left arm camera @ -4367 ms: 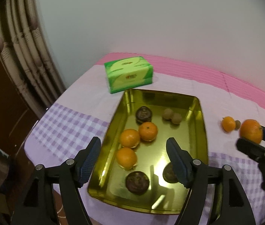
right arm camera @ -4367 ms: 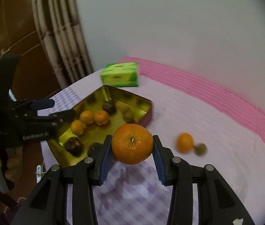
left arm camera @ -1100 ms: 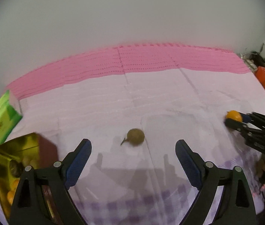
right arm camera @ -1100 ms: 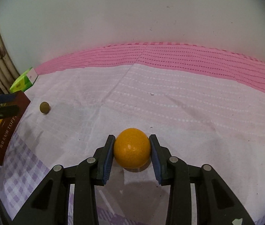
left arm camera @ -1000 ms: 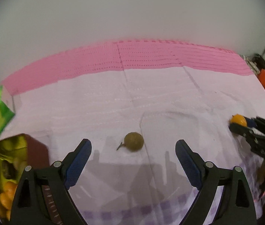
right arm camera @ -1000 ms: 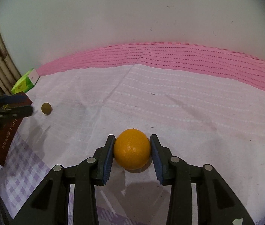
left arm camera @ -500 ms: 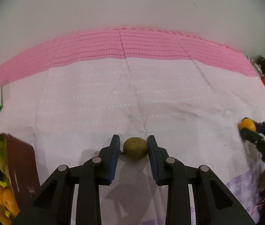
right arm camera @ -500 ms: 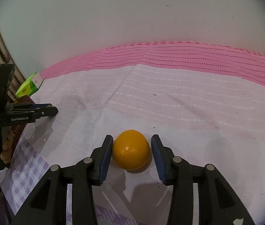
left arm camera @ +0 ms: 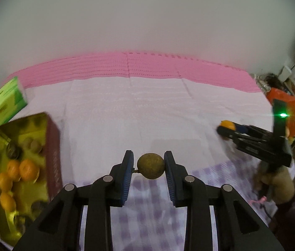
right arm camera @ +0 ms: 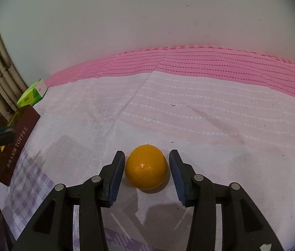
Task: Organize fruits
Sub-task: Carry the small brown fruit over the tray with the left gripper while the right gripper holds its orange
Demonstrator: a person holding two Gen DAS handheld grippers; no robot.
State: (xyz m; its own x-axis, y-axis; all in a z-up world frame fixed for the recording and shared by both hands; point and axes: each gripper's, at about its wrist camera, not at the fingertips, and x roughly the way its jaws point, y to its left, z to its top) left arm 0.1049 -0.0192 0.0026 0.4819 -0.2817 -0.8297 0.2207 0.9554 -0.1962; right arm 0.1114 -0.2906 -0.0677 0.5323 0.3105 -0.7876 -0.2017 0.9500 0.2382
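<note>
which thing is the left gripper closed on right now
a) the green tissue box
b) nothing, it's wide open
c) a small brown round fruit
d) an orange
c: in the left wrist view the left gripper has both blue pads pressed against the small brown round fruit, held above the cloth, while the orange sits on the cloth between the right gripper's slightly parted pads.

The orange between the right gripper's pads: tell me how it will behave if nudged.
The orange is round and rests free on the cloth, so it would likely roll. The right hand-held gripper has gaps on both sides, so nothing pins it. Its glossy skin may slip on a light squeeze.
</note>
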